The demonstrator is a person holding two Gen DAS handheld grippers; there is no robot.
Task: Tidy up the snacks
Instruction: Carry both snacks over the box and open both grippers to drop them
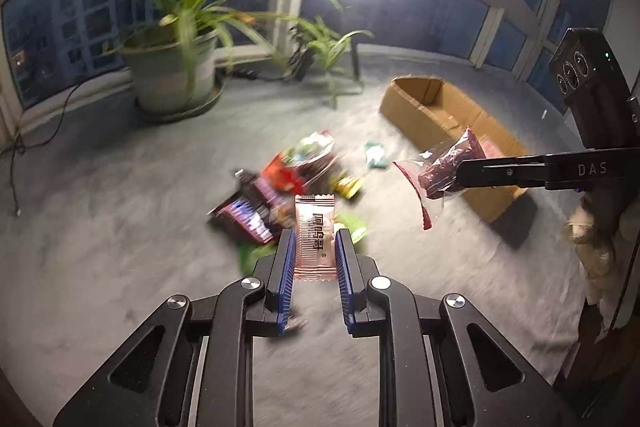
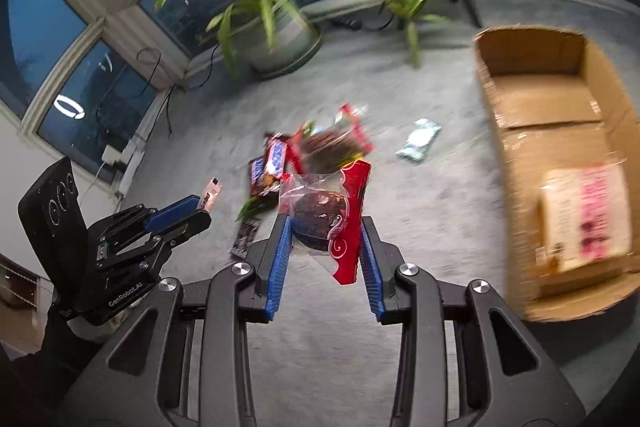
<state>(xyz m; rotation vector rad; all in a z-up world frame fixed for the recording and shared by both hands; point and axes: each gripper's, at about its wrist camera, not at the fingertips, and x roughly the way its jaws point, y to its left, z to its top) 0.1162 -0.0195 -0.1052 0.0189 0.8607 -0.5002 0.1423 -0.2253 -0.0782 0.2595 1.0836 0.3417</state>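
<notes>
My left claw (image 1: 316, 247) is clamped on a small pink foil sachet with dark printing (image 1: 315, 237); the sachet stands upright between my blue ribbed pads (image 1: 286, 279), its top edge poking up past the fingertips. Seen from my right side, that same claw (image 2: 202, 205) sits off to the left, the sachet (image 2: 211, 191) sticking out of its tip.

My right claw (image 2: 325, 227) grips a clear plastic packet with a red patterned edge and a dark round snack inside (image 2: 324, 215). The packet fills the narrow gap between the pads, its red strip hanging down toward me. From my left claw's view, the right claw (image 1: 460, 179) reaches in from the right with the packet (image 1: 440, 171) at its tip, in front of the box.

Just ahead of both claws a loose heap of bright snack wrappers (image 1: 280, 199) lies on the grey carpet (image 1: 120, 247), blurred. A pale teal packet (image 2: 418, 141) lies apart from the heap, toward the box. To the right of my right claw stands an open brown cardboard box (image 2: 520, 155) with a cream package printed in pink (image 2: 586, 215) inside, at its near end. Farther ahead, by the windows, stands a leafy plant in a pale round pot (image 1: 176, 75).
</notes>
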